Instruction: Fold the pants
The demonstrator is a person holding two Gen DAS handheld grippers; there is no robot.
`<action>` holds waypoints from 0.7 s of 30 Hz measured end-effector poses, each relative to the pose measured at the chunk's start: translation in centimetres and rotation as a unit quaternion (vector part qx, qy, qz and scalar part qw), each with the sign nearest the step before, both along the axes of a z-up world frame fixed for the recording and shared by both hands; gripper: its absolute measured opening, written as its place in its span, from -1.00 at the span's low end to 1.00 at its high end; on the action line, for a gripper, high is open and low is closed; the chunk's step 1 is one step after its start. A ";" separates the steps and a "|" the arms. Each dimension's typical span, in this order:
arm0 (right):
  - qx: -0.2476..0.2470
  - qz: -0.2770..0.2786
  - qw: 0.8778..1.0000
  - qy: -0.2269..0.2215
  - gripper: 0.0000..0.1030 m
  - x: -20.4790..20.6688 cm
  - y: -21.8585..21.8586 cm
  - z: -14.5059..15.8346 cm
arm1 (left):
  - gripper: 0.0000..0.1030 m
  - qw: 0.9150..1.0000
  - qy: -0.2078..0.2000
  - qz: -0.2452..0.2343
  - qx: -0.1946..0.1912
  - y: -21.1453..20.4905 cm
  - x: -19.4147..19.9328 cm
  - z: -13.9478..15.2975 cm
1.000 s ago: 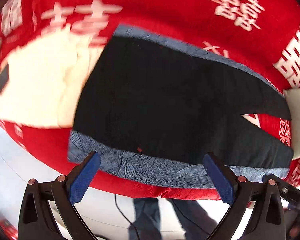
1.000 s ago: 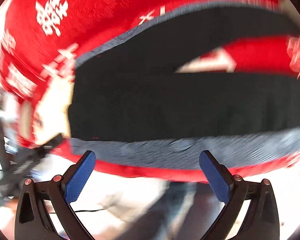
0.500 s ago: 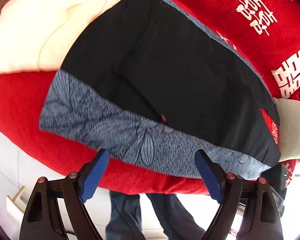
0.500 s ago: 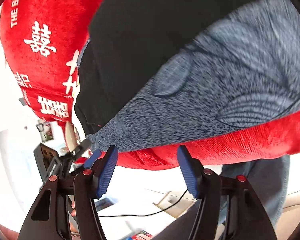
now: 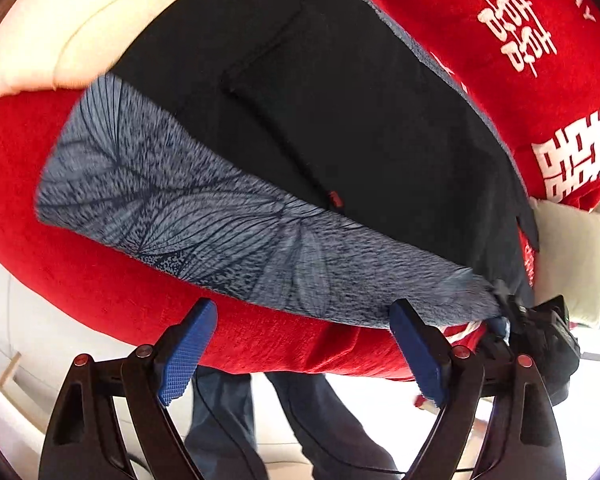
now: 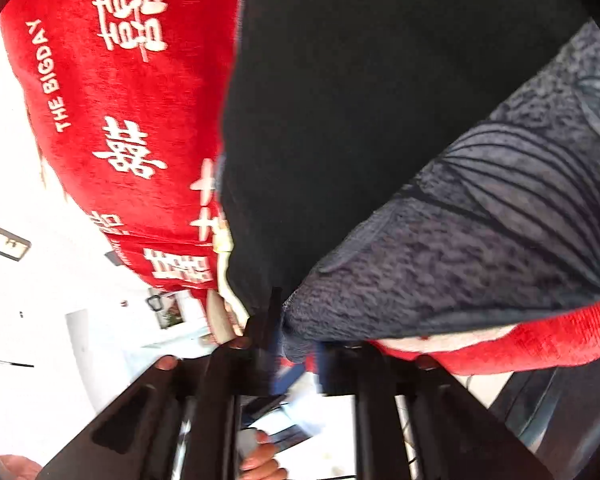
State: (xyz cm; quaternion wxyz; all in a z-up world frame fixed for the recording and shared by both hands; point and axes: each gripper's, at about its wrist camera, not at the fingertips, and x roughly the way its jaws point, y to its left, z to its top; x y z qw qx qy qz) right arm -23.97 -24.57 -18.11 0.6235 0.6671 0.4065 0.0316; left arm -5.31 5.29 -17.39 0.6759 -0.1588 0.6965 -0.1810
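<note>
The pants are soft and floppy: your right gripper has just pinched the grey corner; your left gripper is wide open, holding nothing, so grab the grey edge near it

Black pants with a grey-blue side panel printed with dark leaf veins, spread flat. Lying across a red cover; one end against a cream-coloured cloth. A stitched pocket outline on the black fabric, and a small red tab where black meets grey. Patterned panel running along the near edge. Its far corner bunched and lifted slightly off the cover in the right wrist view, blurred there.
</note>
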 end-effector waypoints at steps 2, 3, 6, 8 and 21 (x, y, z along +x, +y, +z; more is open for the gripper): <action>-0.003 0.012 1.000 -0.009 -0.75 0.4 0.2 1.6 | 0.73 1.000 0.005 0.019 -0.018 0.4 0.2 -0.1; -0.001 0.016 1.000 -0.012 -0.75 0.5 0.2 2.2 | 0.73 0.999 0.004 0.027 -0.024 0.5 0.3 -0.1; 0.007 0.022 1.000 -0.021 -0.76 0.6 0.1 3.4 | 0.73 0.997 0.004 0.060 -0.040 1.3 1.2 -0.1; 0.010 0.022 0.999 -0.024 -0.76 0.8 0.1 3.7 | 0.73 0.995 0.008 0.084 -0.052 1.9 1.7 -0.4; -0.091 0.081 0.993 0.006 -0.76 3.7 -1.6 8.8 | -0.65 0.995 -0.075 0.057 -0.016 0.4 6.3 7.1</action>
